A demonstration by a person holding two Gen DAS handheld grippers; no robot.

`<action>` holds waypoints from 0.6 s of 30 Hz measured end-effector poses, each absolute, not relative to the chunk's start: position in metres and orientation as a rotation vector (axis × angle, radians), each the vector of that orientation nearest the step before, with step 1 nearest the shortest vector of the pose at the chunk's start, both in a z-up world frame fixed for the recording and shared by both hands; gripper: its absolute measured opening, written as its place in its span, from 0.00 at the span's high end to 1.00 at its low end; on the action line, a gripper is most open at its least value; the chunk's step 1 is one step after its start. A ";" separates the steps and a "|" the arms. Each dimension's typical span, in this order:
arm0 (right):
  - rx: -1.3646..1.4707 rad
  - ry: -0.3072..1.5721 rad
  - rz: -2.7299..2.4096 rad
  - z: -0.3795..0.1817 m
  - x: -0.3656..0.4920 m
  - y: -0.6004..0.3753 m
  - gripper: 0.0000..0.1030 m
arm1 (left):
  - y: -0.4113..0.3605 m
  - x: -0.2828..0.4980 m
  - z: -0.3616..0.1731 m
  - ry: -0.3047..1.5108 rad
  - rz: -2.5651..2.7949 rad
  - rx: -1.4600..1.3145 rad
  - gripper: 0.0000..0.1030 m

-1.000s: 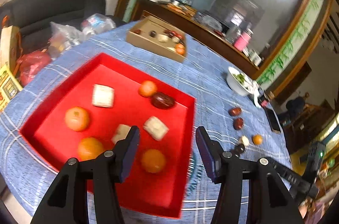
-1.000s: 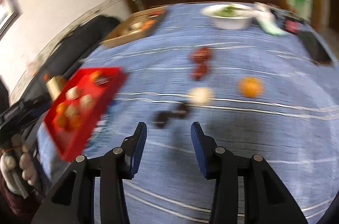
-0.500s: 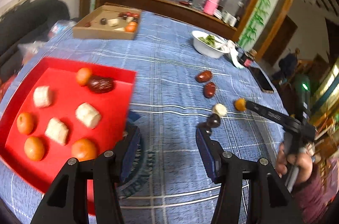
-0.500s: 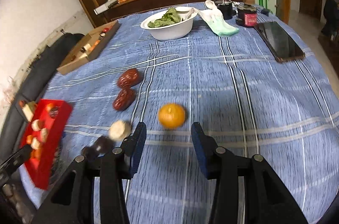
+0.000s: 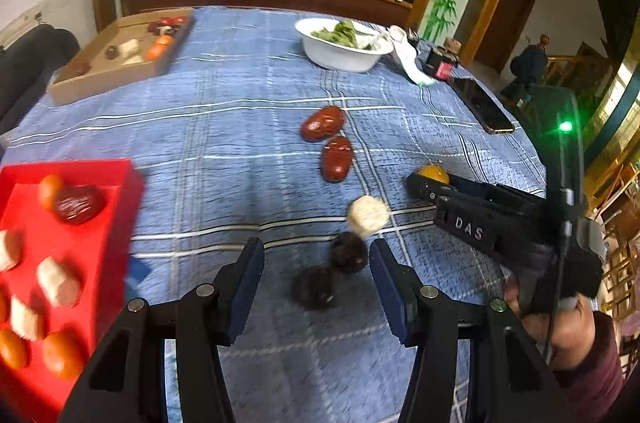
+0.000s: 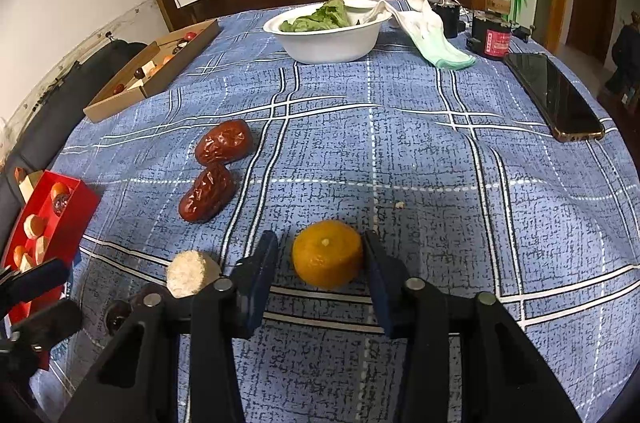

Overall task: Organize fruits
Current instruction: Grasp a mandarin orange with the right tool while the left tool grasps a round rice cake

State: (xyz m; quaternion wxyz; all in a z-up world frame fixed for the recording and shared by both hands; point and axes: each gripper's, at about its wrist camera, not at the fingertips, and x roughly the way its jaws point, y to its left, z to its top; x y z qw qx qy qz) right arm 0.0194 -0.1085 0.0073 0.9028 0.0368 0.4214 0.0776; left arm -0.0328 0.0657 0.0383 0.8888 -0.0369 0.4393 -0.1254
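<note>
A small orange (image 6: pixel 327 253) lies on the blue checked cloth between the open fingers of my right gripper (image 6: pixel 320 263); the right pad seems to touch it. In the left wrist view the orange (image 5: pixel 431 172) peeks out behind that gripper. My left gripper (image 5: pixel 316 273) is open over two dark round fruits (image 5: pixel 348 252) (image 5: pixel 314 288). A white piece (image 5: pixel 367 214) lies just beyond them, and two red dates (image 5: pixel 322 123) (image 5: pixel 337 158) farther off. The red tray (image 5: pixel 116 223) at the left holds oranges, white pieces and a date.
A cardboard box (image 5: pixel 100 75) with fruit stands at the far left. A white bowl of greens (image 6: pixel 328 35), a cloth (image 6: pixel 436 35), a jar (image 6: pixel 490 37) and a phone (image 6: pixel 554 95) lie at the far right. A wooden sideboard stands behind the table.
My left gripper swung right, from over the red tray to the dark fruits. My right gripper moved forward, so the orange now lies between its fingers.
</note>
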 end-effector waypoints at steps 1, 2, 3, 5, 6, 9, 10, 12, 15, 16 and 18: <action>0.071 0.871 0.161 0.007 0.019 -0.109 0.70 | 0.061 -0.029 0.036 0.919 -0.265 -0.071 0.45; 0.076 0.871 0.161 0.007 0.019 -0.111 0.70 | 0.057 -0.026 0.035 0.922 -0.269 -0.065 0.45; 0.080 0.870 0.151 0.008 0.017 -0.112 0.70 | 0.053 -0.022 0.034 0.926 -0.275 -0.057 0.45; 0.083 0.868 0.138 0.008 0.016 -0.115 0.70 | 0.044 -0.016 0.032 0.932 -0.286 -0.038 0.45; 0.091 0.866 0.132 0.009 0.016 -0.118 0.70 | 0.039 -0.012 0.031 0.934 -0.292 -0.023 0.45; 0.131 0.865 0.137 0.012 0.016 -0.125 0.70 | 0.028 -0.002 0.025 0.946 -0.299 0.025 0.45; 0.139 0.865 0.139 0.012 0.016 -0.127 0.70 | 0.024 0.001 0.023 0.952 -0.301 0.036 0.45; 0.150 0.864 0.143 0.013 0.016 -0.129 0.70 | 0.019 0.007 0.019 0.962 -0.309 0.051 0.45; 0.157 0.864 0.151 0.014 0.015 -0.129 0.70 | 0.013 0.011 0.014 0.962 -0.325 0.082 0.45; 0.158 0.864 0.151 0.014 0.015 -0.128 0.70 | 0.011 0.011 0.013 0.961 -0.334 0.095 0.45; 0.160 0.863 0.155 0.014 0.015 -0.128 0.70 | 0.008 0.012 0.010 0.965 -0.346 0.119 0.45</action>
